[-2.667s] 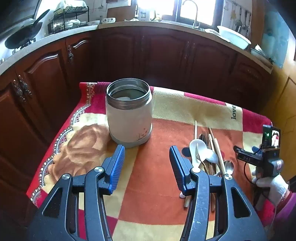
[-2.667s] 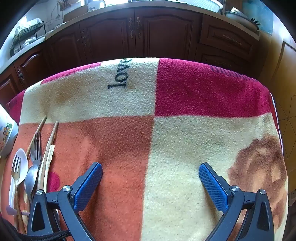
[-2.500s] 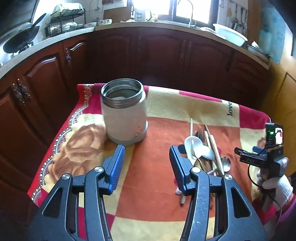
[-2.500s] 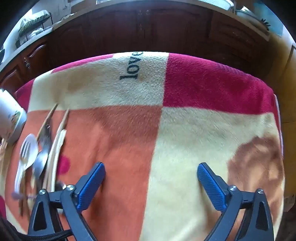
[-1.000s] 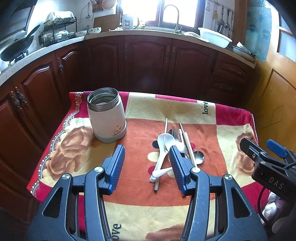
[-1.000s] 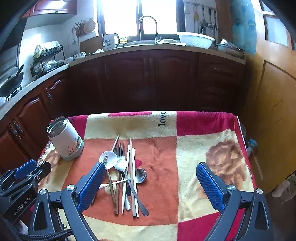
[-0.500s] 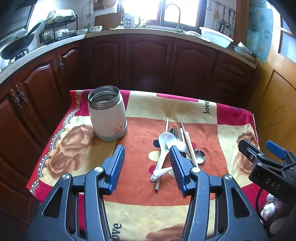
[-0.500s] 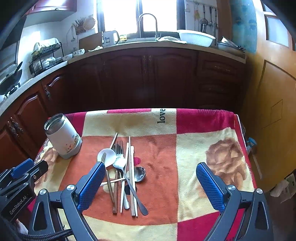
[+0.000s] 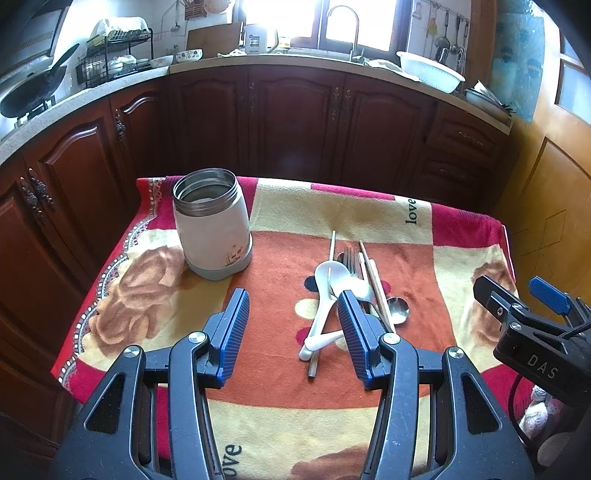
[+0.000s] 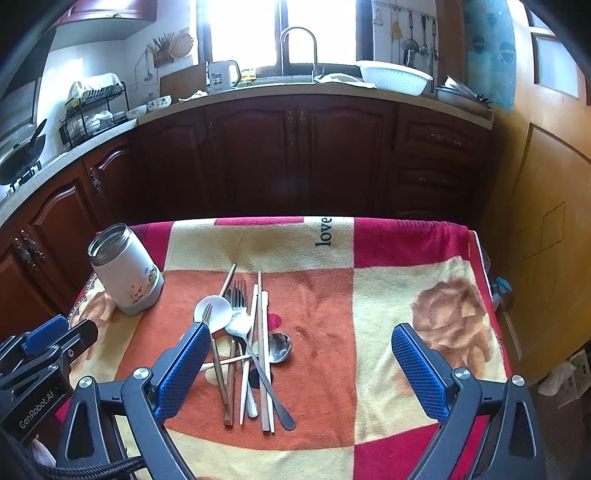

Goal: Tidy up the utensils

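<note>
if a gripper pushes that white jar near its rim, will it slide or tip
The white jar is taller than it is wide, so a push near the rim would probably tip it rather than slide it. It stands on a fuzzy blanket, which likely grips its base and adds to that. It looks open and mostly empty, so it is probably fairly light.

This is a home kitchen. A sink tap stands under a bright window on a pale counter that runs above dark wooden cabinets. Left of the tap are an electric kettle, a dish rack and, farther left, a black wok on a stove. Right of the tap sit a white basin and ladles hanging on the wall. In front of the cabinets, a blanket-covered table carries cutlery and a steel-rimmed jar.
</note>
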The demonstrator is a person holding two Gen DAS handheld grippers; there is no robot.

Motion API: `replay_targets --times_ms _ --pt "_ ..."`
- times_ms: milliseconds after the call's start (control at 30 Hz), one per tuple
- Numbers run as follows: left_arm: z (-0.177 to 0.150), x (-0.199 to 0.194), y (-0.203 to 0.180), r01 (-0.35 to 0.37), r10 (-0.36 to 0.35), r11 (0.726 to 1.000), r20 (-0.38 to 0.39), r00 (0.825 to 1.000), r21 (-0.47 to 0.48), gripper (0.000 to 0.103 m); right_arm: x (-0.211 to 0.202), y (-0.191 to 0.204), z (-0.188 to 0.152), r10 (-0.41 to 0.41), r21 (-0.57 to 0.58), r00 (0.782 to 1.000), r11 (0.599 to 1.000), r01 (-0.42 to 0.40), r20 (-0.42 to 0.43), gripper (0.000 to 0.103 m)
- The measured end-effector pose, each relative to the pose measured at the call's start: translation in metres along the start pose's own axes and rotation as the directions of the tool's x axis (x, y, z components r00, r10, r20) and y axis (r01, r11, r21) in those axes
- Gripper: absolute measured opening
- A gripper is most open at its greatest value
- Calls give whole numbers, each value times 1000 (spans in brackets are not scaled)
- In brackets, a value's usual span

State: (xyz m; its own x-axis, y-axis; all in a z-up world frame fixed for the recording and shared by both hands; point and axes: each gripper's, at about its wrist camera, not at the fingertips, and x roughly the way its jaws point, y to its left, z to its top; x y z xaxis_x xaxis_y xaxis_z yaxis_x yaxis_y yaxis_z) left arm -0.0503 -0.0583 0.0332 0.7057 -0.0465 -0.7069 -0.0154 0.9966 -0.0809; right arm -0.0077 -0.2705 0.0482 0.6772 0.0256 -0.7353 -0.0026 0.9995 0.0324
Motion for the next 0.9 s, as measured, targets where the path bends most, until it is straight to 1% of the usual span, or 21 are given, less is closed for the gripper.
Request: replay_targets --times_ms 367,900 --pt "-2 3 -3 7 -7 1000 -8 1000 16 50 2 3 -2 1 -21 1000 1000 -1 -3 98" --pt "-4 6 -2 12 -12 1000 -12 1000 9 50 7 8 -4 -1 -60 1000 998 1 -15 98"
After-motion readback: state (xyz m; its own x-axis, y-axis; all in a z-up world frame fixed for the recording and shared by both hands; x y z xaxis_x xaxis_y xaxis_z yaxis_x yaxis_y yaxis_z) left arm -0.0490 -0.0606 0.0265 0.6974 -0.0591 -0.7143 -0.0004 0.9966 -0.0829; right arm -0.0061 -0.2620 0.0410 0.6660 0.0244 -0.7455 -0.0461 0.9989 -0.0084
